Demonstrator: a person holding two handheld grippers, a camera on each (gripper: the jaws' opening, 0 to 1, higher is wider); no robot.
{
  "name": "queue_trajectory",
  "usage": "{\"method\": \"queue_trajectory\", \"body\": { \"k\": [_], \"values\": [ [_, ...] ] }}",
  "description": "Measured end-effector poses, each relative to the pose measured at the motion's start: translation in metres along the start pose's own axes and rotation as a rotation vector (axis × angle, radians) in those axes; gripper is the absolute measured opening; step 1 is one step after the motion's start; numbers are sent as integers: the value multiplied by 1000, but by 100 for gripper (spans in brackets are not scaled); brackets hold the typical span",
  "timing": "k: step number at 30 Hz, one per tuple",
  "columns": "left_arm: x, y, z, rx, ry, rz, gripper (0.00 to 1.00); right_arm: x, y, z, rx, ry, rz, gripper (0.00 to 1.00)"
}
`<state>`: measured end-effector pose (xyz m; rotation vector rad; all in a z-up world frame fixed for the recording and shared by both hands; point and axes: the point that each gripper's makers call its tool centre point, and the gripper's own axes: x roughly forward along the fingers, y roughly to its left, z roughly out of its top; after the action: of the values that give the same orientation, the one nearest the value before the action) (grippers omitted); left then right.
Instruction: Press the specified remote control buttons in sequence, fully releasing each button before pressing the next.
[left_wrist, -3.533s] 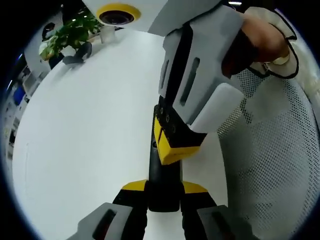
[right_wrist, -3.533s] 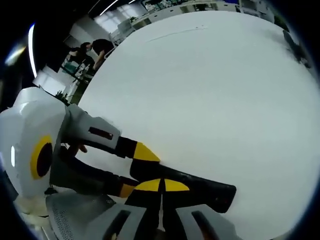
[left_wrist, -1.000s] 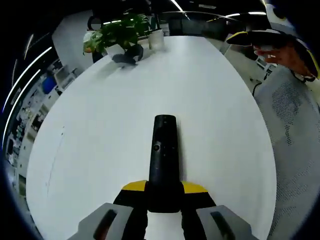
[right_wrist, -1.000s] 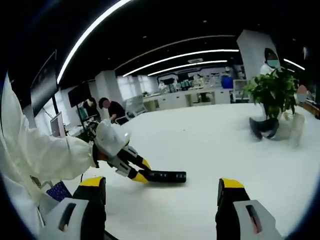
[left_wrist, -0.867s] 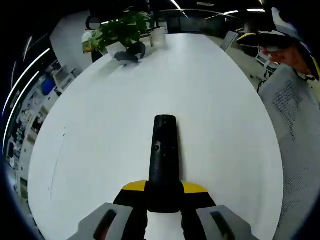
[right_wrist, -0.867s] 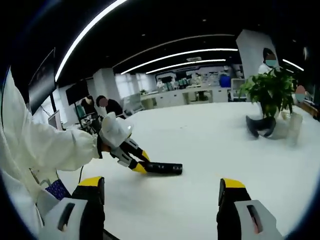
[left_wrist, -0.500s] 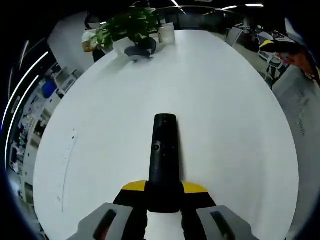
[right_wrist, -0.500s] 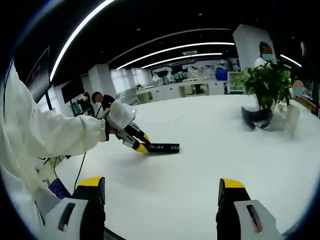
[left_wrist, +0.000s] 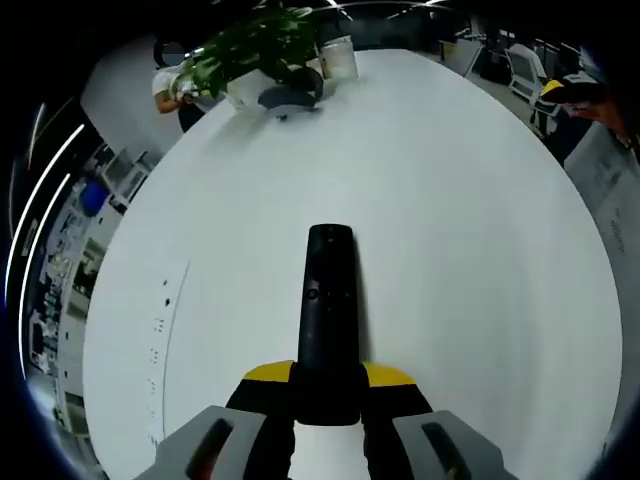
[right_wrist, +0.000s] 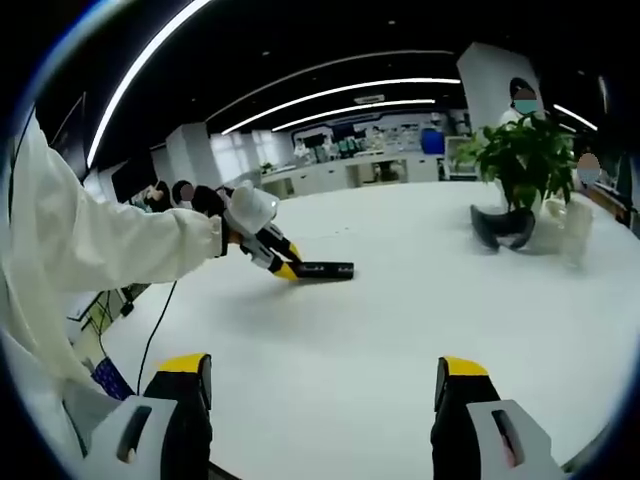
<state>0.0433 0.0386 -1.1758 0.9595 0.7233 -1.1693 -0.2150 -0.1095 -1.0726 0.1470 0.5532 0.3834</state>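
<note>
A slim black remote control (left_wrist: 329, 300) juts forward over the white table (left_wrist: 450, 280), its near end clamped in my left gripper (left_wrist: 328, 376), which is shut on it. Small buttons show near its far end. In the right gripper view the same remote (right_wrist: 322, 270) is small and far off, held low over the table by the left gripper (right_wrist: 286, 268) at the end of a white sleeve (right_wrist: 120, 262). My right gripper (right_wrist: 322, 372) stands open, nothing between its yellow-tipped fingers (right_wrist: 186, 366), well back from the remote. It also shows at the far right (left_wrist: 566, 92).
A potted plant (left_wrist: 262, 50) stands at the table's far end with a dark curved object (left_wrist: 288, 98) and a white cup (left_wrist: 338, 58) beside it. The same plant (right_wrist: 522, 160) shows at right. A person (right_wrist: 183, 194) sits in the office behind. A cable (right_wrist: 152, 340) hangs at left.
3.5 s ago my right gripper was shut, its tips on the remote. It has since lifted off, opened and drawn far back, while my left gripper keeps hold of the remote.
</note>
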Motion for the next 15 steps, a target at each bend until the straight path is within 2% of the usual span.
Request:
{"method": "queue_trajectory", "body": {
  "k": [5, 8, 11, 12, 14, 15],
  "values": [
    [5, 5, 6, 10, -4, -7, 22, 3, -6, -9, 17, 21, -7, 92],
    [9, 5, 5, 22, 1, -13, 22, 2, -7, -8, 51, 16, -1, 92],
    [13, 2, 1, 27, 8, -36, 23, 2, -8, -8, 47, 20, -5, 91],
    [16, 4, 6, 75, -15, -29, 23, 2, -8, -9, 45, 25, -6, 91],
    [24, 1, 3, 36, 0, -33, 23, 2, -8, -8, 49, 20, -6, 91],
    [18, 4, 3, 24, 4, -36, 23, 1, -8, -7, 53, 17, -5, 91]
  ]
}}
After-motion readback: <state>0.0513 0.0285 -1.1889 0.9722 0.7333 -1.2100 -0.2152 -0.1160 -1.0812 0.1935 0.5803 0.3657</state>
